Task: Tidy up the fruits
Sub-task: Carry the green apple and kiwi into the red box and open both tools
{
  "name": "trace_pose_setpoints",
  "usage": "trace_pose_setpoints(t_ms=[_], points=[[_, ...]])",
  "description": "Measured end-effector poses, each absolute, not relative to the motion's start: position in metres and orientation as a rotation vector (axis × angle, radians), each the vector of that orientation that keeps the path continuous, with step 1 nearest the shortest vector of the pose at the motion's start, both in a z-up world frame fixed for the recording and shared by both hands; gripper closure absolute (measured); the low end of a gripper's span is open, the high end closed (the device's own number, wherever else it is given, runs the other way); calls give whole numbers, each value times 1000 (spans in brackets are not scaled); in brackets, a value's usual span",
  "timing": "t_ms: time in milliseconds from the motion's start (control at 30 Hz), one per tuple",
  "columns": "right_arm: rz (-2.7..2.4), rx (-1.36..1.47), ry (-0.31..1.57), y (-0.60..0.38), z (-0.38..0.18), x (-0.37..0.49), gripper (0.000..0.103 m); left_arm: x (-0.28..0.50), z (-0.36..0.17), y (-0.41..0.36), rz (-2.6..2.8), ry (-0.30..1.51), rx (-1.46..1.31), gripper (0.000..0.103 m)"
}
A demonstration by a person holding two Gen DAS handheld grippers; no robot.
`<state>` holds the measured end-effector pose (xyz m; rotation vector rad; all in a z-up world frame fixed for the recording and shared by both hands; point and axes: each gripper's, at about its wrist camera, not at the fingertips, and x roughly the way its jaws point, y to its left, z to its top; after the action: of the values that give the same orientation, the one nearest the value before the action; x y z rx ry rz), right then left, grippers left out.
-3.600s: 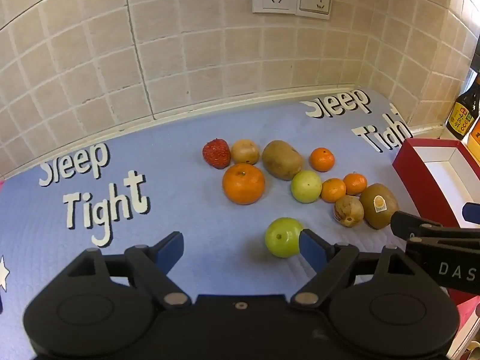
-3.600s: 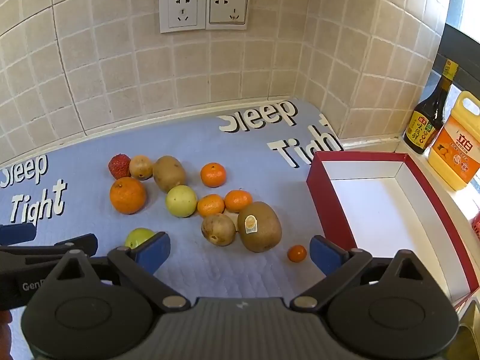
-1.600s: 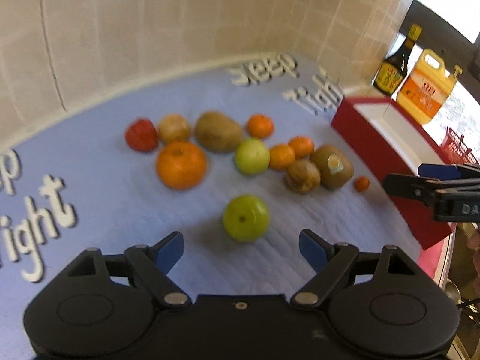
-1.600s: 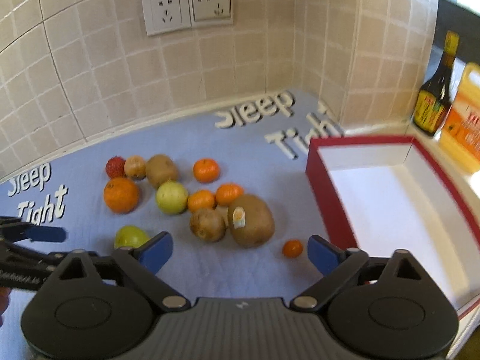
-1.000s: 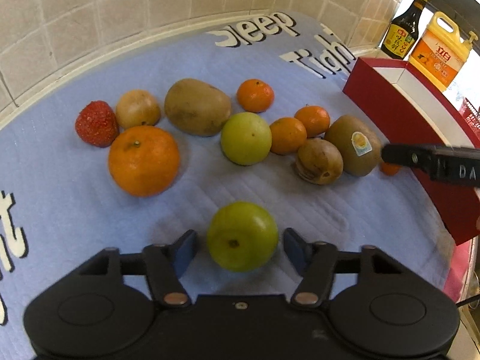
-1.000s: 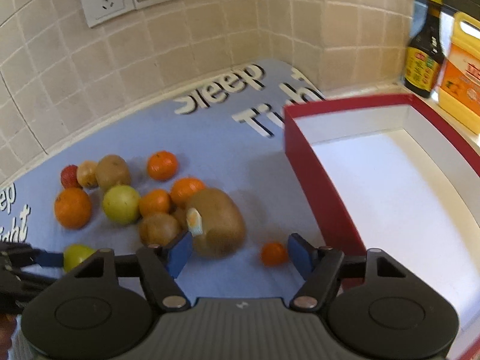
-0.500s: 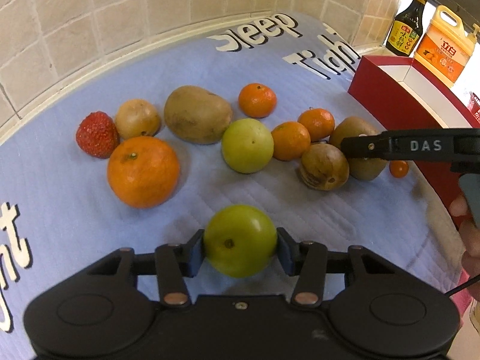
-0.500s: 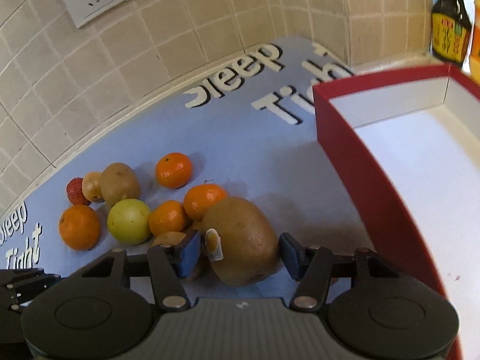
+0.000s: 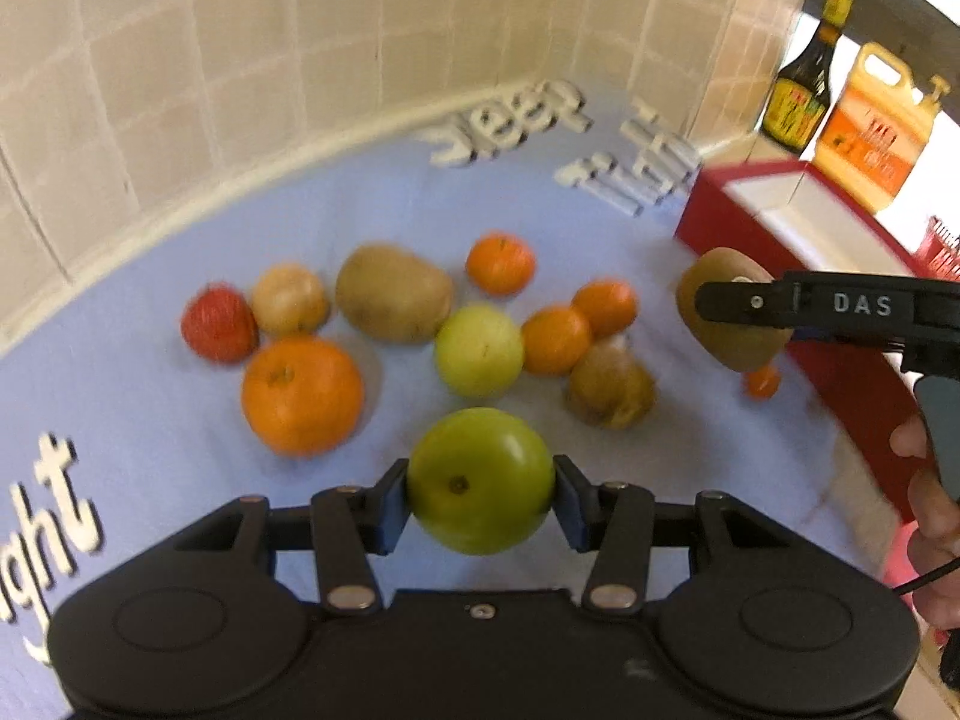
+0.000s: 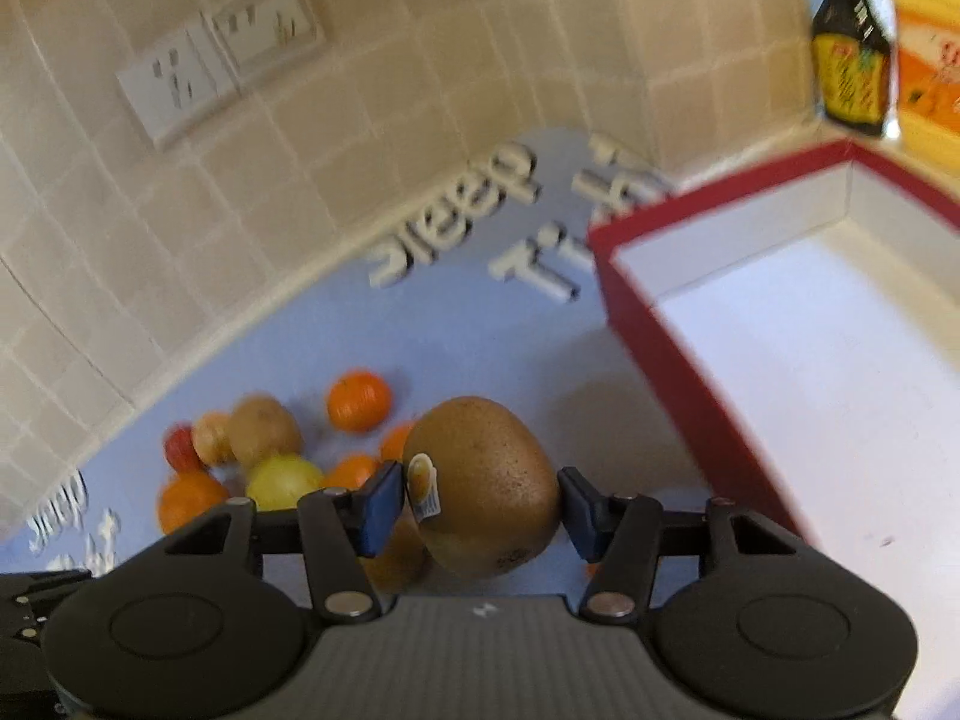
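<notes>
My left gripper [image 9: 480, 495] is shut on a green apple [image 9: 480, 480] and holds it above the blue mat [image 9: 180, 456]. My right gripper [image 10: 477, 504] is shut on a brown kiwi with a sticker [image 10: 486, 486], lifted off the mat; the kiwi also shows in the left wrist view [image 9: 720, 276] behind the right gripper's finger. Left on the mat are a large orange [image 9: 302, 394], a yellow-green apple [image 9: 478, 350], a second kiwi [image 9: 393, 293], several small tangerines and a red strawberry-like fruit [image 9: 219, 324]. A red box with a white inside [image 10: 798, 360] stands at the right.
A dark sauce bottle [image 9: 801, 81] and an orange oil jug [image 9: 882, 126] stand behind the box. A tiled wall with two sockets [image 10: 222, 78] closes the back. A tiny orange fruit [image 9: 761, 381] lies beside the box wall.
Both grippers have risen with their fruit: the green apple and the stickered kiwi are now off the mat. The right gripper has swung toward the red box.
</notes>
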<state>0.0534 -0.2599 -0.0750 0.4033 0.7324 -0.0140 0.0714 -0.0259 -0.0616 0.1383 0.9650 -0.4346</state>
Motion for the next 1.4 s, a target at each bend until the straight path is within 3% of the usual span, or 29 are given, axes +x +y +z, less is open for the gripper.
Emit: trace_pose_setpoints(t_ms=[267,467,833,1067,1400], points=[[-138,446,490,-318,3,13,45,85,22,-78,-582,730,169,45],[-317,412,416,-376,32,-8,45,119,59,-152,-765,628,174,45],[-513,559,653,-445,-57,7,45,179,-39,-289,-935,900,215,45],[-542,585,742,-450,-99,15,45,172,-78,-313,-957,988,271,45],[-567,532,777,-445,-105,23,45,166,-98,-328,-956,1042,313,45]])
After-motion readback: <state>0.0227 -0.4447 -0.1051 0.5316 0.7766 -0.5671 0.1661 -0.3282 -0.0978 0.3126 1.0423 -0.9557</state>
